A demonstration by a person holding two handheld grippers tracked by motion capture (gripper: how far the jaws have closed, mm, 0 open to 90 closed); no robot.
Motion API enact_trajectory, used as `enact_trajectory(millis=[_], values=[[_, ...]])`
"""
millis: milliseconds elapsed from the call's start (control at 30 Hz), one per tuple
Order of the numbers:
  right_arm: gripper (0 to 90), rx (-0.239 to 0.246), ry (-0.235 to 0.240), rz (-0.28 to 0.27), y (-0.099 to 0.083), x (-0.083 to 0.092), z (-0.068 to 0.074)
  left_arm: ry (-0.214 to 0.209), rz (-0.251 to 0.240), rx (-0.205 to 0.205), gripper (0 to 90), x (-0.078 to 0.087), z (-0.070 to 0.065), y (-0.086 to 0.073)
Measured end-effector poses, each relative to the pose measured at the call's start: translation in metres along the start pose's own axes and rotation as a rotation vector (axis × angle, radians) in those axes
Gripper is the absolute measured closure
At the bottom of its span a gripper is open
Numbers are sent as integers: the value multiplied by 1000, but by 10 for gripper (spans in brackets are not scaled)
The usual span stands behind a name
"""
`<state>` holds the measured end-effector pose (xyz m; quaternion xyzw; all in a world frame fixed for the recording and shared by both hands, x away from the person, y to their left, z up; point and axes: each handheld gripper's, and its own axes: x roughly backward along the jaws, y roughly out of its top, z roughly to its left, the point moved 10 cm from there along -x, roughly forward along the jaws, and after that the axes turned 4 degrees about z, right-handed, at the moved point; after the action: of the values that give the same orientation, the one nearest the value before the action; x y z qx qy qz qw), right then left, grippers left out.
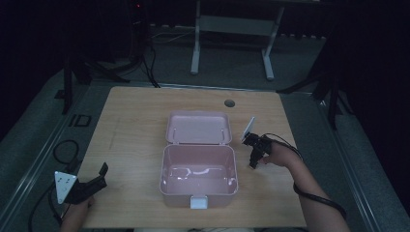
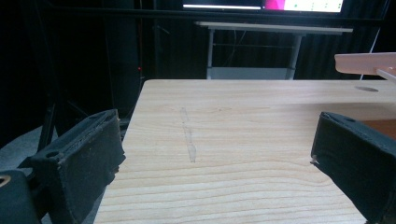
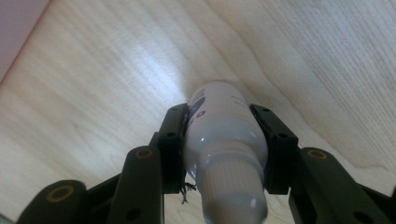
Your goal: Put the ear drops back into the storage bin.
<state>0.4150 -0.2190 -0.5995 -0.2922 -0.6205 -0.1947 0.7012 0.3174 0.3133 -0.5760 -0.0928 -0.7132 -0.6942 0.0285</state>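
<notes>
A small white bottle (image 3: 223,140) is pinched between the two black jaws of the right gripper (image 3: 224,144), one pad (image 3: 173,140) pressed to each flank of its body. In the right gripper view the ribbed cap end lies nearest the camera and the rounded base points away, toward the wooden table (image 3: 93,93); a dark printed label is seen on the bottle's left side. Whether the base touches the wood cannot be told. In the high view the right gripper (image 1: 255,153) is seen pointing downward just beside the right wall of the box (image 1: 199,176), held by the right hand (image 1: 280,154), with a cable trailing along the forearm. The bottle itself is too small to be made out there.

The jaws of the left gripper (image 2: 215,154) are spread wide, with nothing between them; bare table (image 2: 243,140) is seen through the gap, marked by a faint lengthwise scuff. In the high view the left gripper (image 1: 92,183) is found at the table's near left corner, well apart from the box, its grey plate at the rear.

The pink box stands open near the middle of the table (image 1: 135,125), its lid (image 1: 198,128) laid back behind it and a pale latch at its front wall. Nothing is seen inside it. A round hole (image 1: 229,103) is set in the table beyond the lid.
</notes>
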Motion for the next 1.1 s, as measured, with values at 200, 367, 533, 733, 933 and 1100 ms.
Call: enact_trajectory(millis=[200,367,533,733,933,1100], values=[[594,94,-74,-11,-3,9,4,1,1,0,23,0,0,0],[595,202,-91,-11,-10,14,12,1,1,0,23,0,0,0],[595,324,-124,-21,-17,18,19,2,1,2,23,0,0,0],[595,438,-115,-18,-28,24,28,3,1,2,23,0,0,0],[595,594,-135,-27,-38,26,40,3,1,2,23,0,0,0],[595,660,-168,1,-43,23,46,3,1,2,23,0,0,0]])
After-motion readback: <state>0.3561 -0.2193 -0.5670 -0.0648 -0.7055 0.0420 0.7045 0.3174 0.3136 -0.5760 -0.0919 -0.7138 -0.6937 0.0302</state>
